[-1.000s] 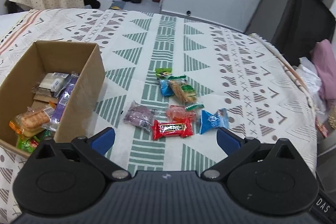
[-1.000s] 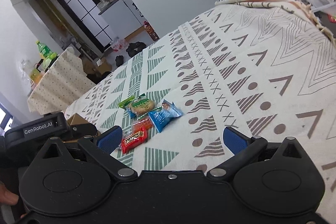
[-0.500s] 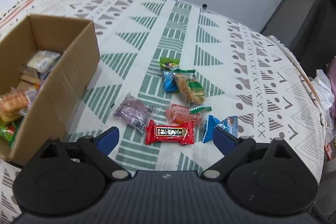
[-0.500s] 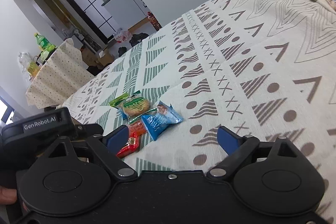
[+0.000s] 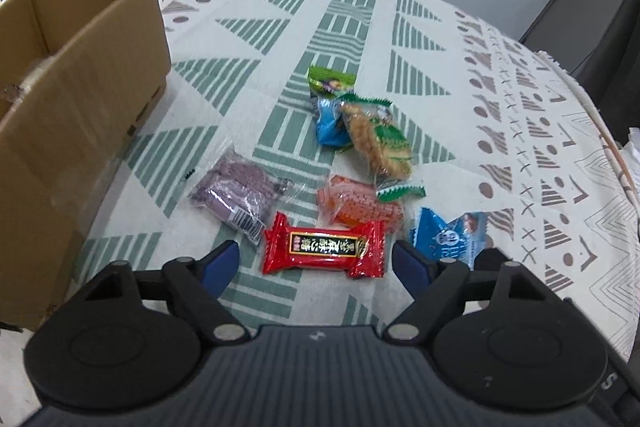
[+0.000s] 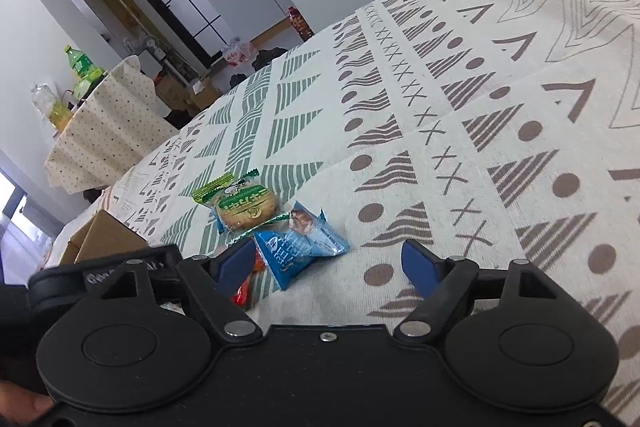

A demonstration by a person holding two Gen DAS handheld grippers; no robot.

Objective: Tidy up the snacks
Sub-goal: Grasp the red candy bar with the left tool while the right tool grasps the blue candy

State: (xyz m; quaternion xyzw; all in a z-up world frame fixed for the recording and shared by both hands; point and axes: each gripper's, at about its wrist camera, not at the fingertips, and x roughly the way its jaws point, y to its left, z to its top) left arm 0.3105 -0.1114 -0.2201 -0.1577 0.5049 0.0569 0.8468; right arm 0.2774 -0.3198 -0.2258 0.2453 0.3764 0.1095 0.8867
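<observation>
Several wrapped snacks lie on the patterned cloth. My left gripper [image 5: 316,263] hovers over a red bar [image 5: 323,247]; its jaws are closing, the bar lies between the blue pads, untouched. Beyond it lie a purple pack [image 5: 236,191], an orange pack [image 5: 358,205], a green-wrapped biscuit [image 5: 376,135] and a blue pack [image 5: 450,237]. My right gripper [image 6: 330,263] is closing too, low behind the blue pack [image 6: 298,243], which lies just ahead of the left pad, not pinched. The biscuit [image 6: 244,207] lies beyond. The cardboard box [image 5: 76,115] stands left.
The left gripper's black body [image 6: 100,275] sits close on the left in the right wrist view. The table's edge [image 5: 600,131] curves at the right, with a dark chair beyond. A cloth-covered side table with bottles [image 6: 104,119] stands further off.
Both grippers have come down and closer to the snacks, and both pairs of jaws have narrowed. The box has slid left in the left wrist view, its contents now out of sight.
</observation>
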